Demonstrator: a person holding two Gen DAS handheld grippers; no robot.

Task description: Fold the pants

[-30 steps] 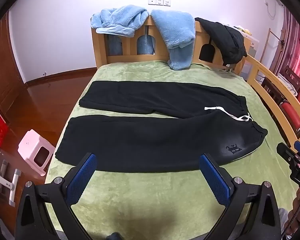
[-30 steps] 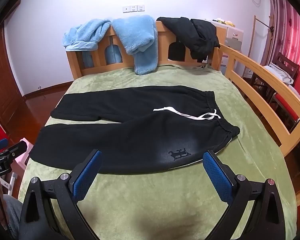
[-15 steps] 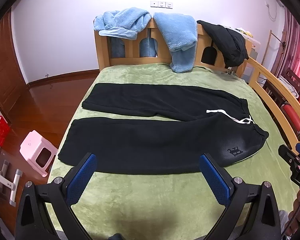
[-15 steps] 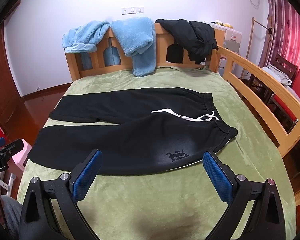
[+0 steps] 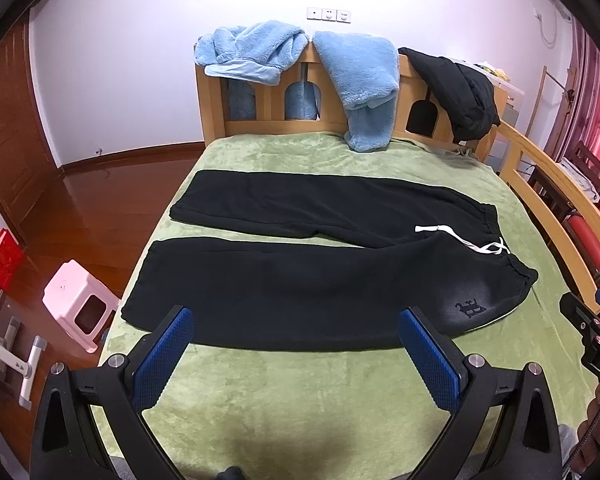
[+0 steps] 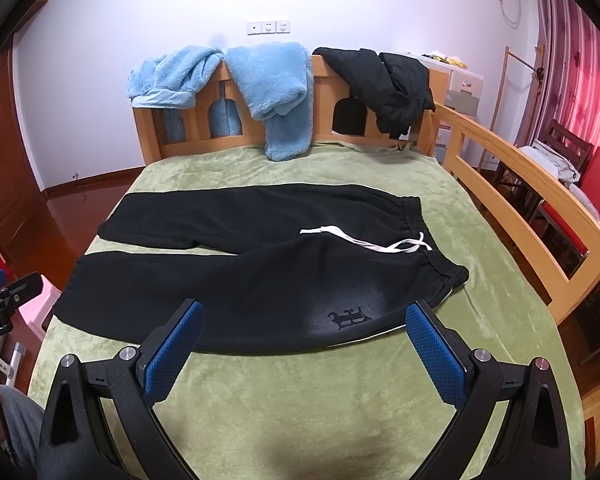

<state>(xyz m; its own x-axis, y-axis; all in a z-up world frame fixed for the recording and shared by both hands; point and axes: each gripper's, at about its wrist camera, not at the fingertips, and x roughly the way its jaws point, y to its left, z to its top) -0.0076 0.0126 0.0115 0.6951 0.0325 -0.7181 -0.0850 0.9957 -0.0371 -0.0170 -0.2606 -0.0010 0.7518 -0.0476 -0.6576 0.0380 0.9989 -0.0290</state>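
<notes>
Black pants (image 5: 300,280) spread flat on the bed (image 5: 300,400), left gripper (image 5: 296,344) and right gripper (image 6: 304,340) both agape short of them: pinching only the top layer risks a skewed fold.

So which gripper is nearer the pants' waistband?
Right. The right gripper hovers open near the logo, just short of the waistband. The left gripper hovers open over the near leg, toward the cuffs.

A wooden-framed bed (image 5: 540,168) covered by a green plush blanket (image 5: 300,392) carries black pants (image 5: 300,280) spread flat with both legs apart, waistband toward the right rail, white drawstring (image 5: 460,238) lying across the fabric.
</notes>
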